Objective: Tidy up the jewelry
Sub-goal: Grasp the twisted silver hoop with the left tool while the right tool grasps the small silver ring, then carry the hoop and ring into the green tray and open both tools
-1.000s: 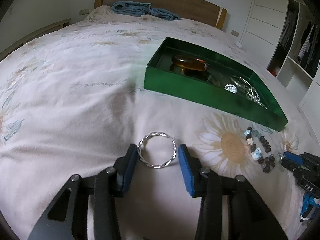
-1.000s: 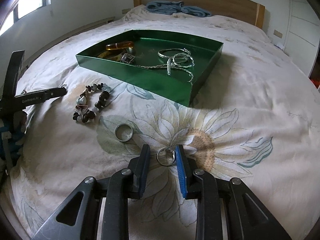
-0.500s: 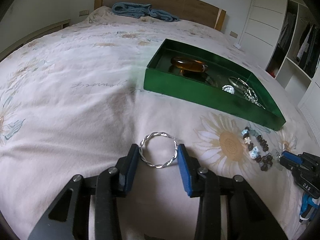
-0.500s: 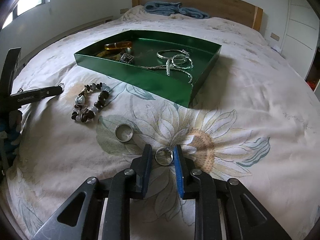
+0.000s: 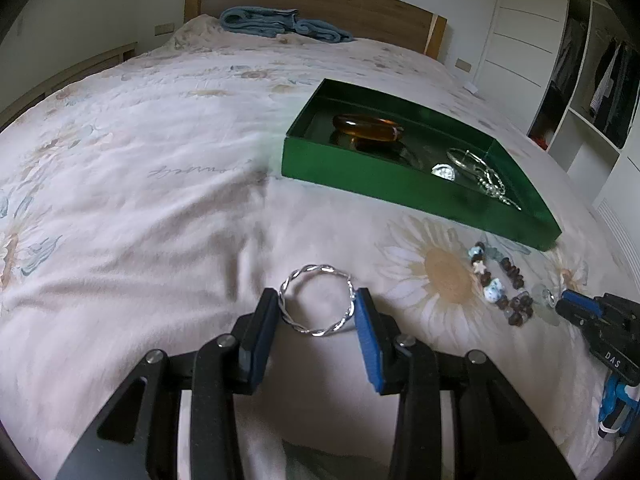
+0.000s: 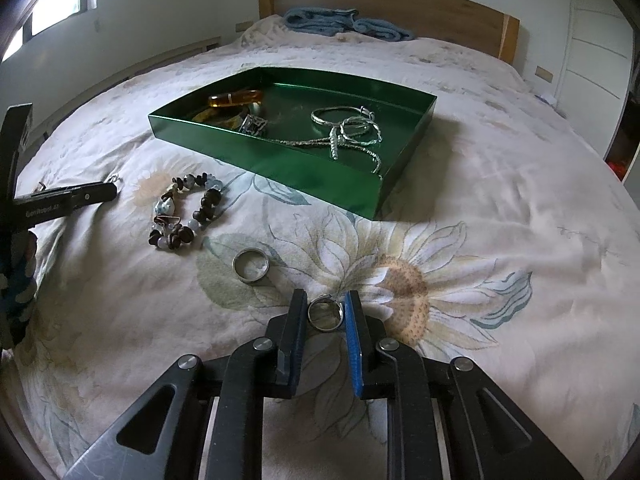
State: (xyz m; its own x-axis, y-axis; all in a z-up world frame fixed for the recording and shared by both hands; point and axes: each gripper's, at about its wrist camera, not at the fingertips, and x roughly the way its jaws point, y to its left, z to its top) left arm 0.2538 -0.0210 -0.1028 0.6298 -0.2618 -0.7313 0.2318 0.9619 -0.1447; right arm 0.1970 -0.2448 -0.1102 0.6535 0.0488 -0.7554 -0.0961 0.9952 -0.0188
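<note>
A twisted silver bangle (image 5: pixel 312 268) lies on the floral bedspread between the blue pads of my left gripper (image 5: pixel 317 300), which touch it on both sides. My right gripper (image 6: pixel 326 298) is shut on a small silver ring (image 6: pixel 320 325), its pads against the ring's sides. A second, wider ring (image 6: pixel 251 265) lies just left of it. A dark beaded bracelet (image 6: pixel 188 216) rests further left, also seen in the left wrist view (image 5: pixel 500 292). The green tray (image 6: pixel 280 160) beyond holds an amber bangle (image 6: pixel 236 99) and silver chains (image 6: pixel 348 128).
A folded blue towel (image 5: pixel 280 26) lies by the wooden headboard (image 5: pixel 360 4). Open wardrobe shelves (image 5: pixel 592 92) stand to the right of the bed. Each gripper shows at the edge of the other's view, close to the beaded bracelet.
The left jaws closed in a little until they met the bangle. The right jaws narrowed onto the small ring. Neither hand shifted much.
</note>
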